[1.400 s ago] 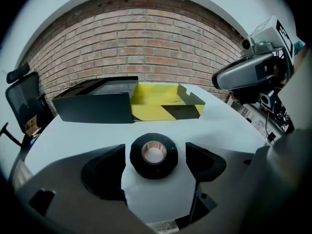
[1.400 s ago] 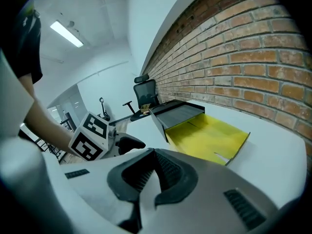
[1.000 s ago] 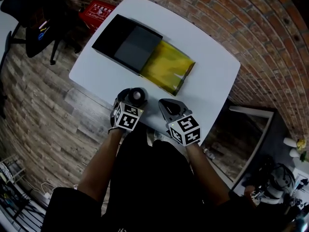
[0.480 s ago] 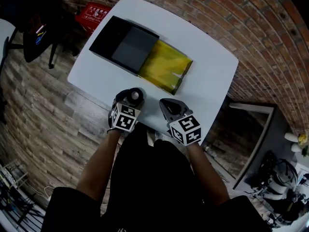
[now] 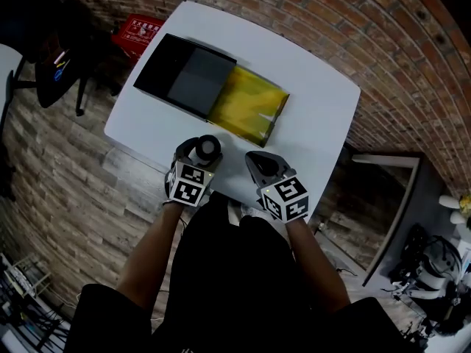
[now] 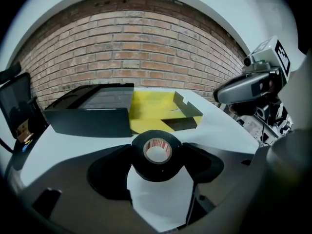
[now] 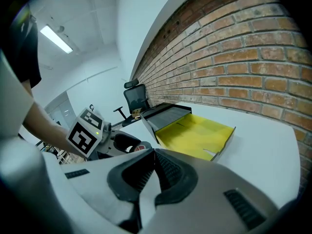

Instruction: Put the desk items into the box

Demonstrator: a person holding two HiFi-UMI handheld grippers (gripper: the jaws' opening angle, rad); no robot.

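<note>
A roll of black tape (image 6: 157, 155) with a white core stands on the white table between the pads of my left gripper (image 6: 157, 164), which touch it on both sides. In the head view the tape roll (image 5: 207, 147) and left gripper (image 5: 200, 151) are near the table's front edge. My right gripper (image 5: 259, 165) rests just to the right of it, its jaws shut on nothing (image 7: 152, 172). The box (image 5: 246, 105), yellow inside, lies open at mid-table, with its black lid (image 5: 184, 72) against its left side. In the left gripper view, the box (image 6: 153, 112) lies beyond the tape.
The white table (image 5: 316, 116) stands against a brick wall (image 5: 412, 65). A red case (image 5: 140, 29) and a dark office chair (image 5: 44, 43) stand on the wooden floor left of the table. The table's front edge is right under my grippers.
Both grippers stay by the front edge, and the tape stays between the left jaws. Only the head view has shifted slightly.
</note>
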